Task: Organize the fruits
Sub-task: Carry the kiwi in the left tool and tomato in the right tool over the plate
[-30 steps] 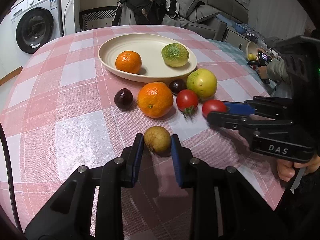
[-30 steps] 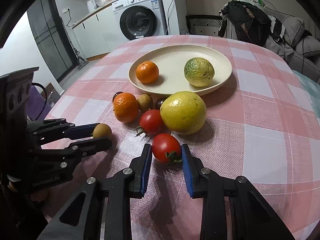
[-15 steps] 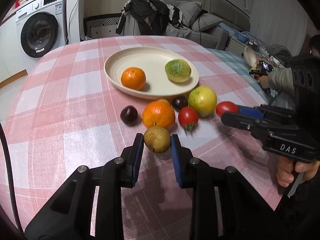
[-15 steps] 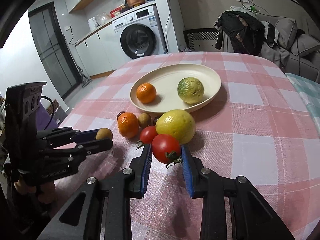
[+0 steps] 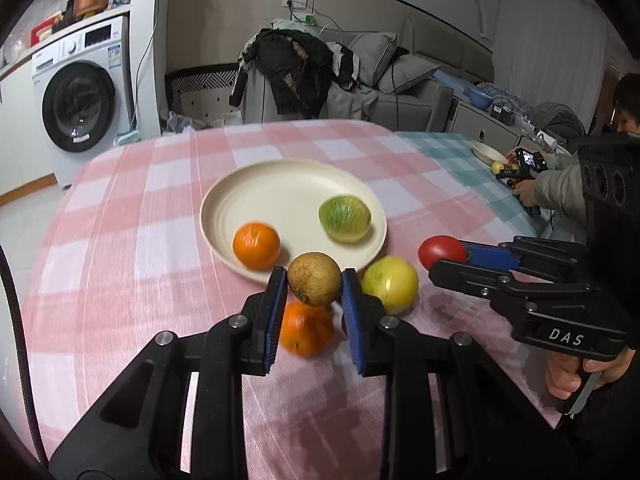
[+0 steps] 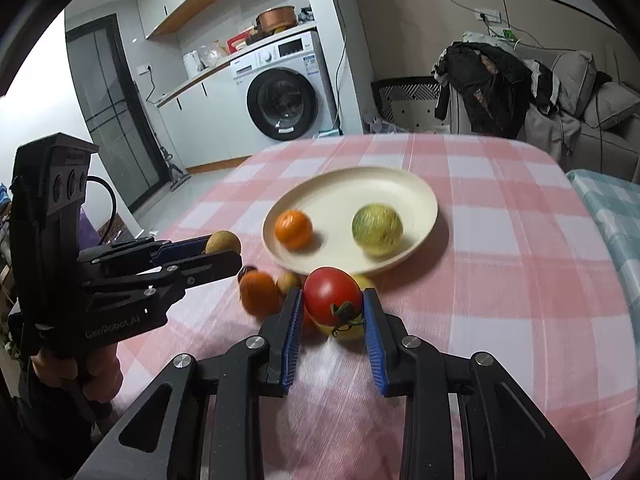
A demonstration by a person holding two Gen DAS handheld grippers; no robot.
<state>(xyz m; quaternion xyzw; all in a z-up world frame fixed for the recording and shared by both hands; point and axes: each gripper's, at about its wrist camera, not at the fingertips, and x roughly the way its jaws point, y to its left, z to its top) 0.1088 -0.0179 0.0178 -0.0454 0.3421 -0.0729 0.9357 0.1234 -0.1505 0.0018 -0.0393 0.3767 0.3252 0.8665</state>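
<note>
The left gripper is clamped on a small brown fruit, held clear of the checked tablecloth just short of the near rim of the cream plate; the plate lies straight ahead of its fingers, so the coming move looks like a short push forward and a lowering; the fruit is nearly round, with no long axis to mind. The right gripper is closed on a red tomato, stem toward the camera, also lifted, with the plate ahead and slightly to the right of it; both look about equally near the plate. On the plate sit a small orange and a green-streaked fruit, well apart, leaving bare space between them and behind. On the cloth below the left gripper lie another orange and a yellow-green fruit. Writing: "DAS" on the right gripper's body; "GenRobot.AI" on the left gripper's; the washing machine's labels are too small to read.
</note>
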